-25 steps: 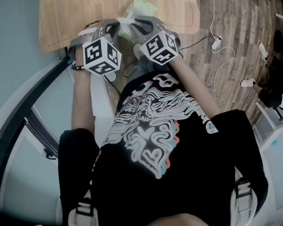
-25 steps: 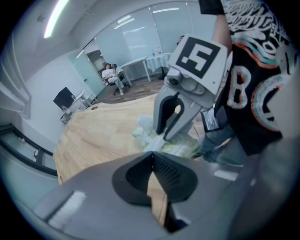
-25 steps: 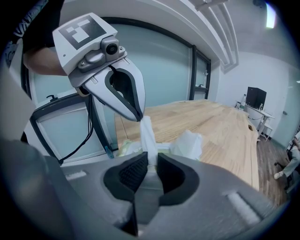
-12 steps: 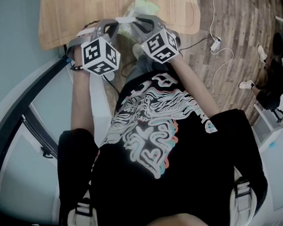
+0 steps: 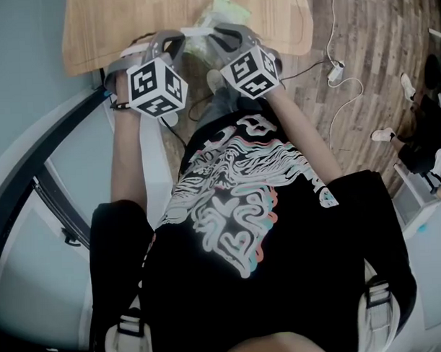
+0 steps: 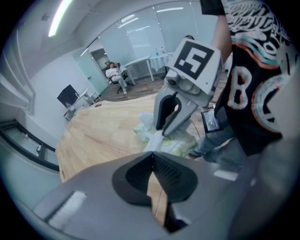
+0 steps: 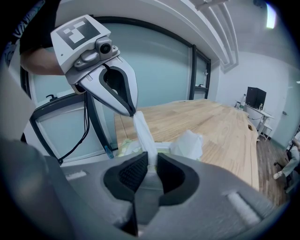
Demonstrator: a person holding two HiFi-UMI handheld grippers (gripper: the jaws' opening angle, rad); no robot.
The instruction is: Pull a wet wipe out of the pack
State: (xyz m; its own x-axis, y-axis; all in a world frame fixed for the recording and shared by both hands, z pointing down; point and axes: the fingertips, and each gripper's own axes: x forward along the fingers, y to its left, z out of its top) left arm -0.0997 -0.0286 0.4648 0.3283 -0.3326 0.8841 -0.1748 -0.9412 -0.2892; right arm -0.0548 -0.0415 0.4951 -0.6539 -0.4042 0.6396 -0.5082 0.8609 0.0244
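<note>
While both grippers pinch it, the wet wipe [image 7: 143, 133] runs as a taut white strip between them, above the pack [image 7: 124, 149]. The jaws of the right gripper [image 7: 149, 166] are closed on its lower end, and the jaws of the left gripper [image 7: 132, 111] are pressed together on its upper end. The left gripper view shows that gripper's own jaws [image 6: 152, 159] meeting at the tips, with the strip [image 6: 152, 143] leading across to the right gripper [image 6: 161, 133]. The pale green pack [image 5: 218, 9] lies near the near edge of the wooden surface [image 5: 114, 31], close beneath both jaws. A bunched white sheet [image 7: 190, 143] rises beside the strip. From the head view, a white cable [image 5: 340, 88] trails over the plank floor [image 5: 367, 29] off the surface's right edge.
</note>
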